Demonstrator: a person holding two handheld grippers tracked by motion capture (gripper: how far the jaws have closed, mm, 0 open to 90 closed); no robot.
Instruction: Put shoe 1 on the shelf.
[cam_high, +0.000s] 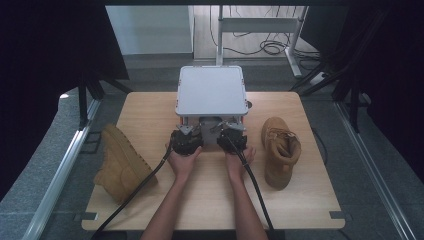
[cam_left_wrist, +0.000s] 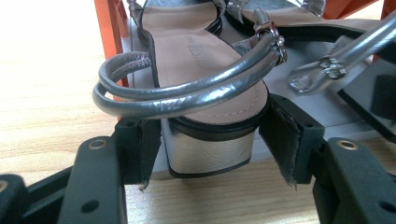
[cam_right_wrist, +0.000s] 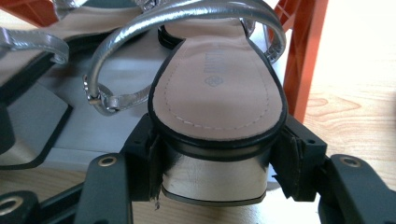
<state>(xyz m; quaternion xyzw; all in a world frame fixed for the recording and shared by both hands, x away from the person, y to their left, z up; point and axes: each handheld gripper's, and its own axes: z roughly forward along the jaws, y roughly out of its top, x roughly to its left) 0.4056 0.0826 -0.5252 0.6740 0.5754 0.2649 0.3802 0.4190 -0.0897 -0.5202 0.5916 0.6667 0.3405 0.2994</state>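
Two silver sandals lie side by side on the lower shelf of a grey rack (cam_high: 212, 90), heels toward the person and toes pointing away. Left gripper (cam_left_wrist: 210, 140) pinches the block heel of the left sandal (cam_left_wrist: 205, 60); right gripper (cam_right_wrist: 217, 158) clamps the right sandal (cam_right_wrist: 217, 84) likewise.

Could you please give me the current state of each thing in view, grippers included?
Left sandal: on the lower shelf, heel between the left gripper fingers.
Right sandal: on the shelf, heel gripped by the right gripper.
Left boot: tipped on its side.
Right boot: upright, laces loose.
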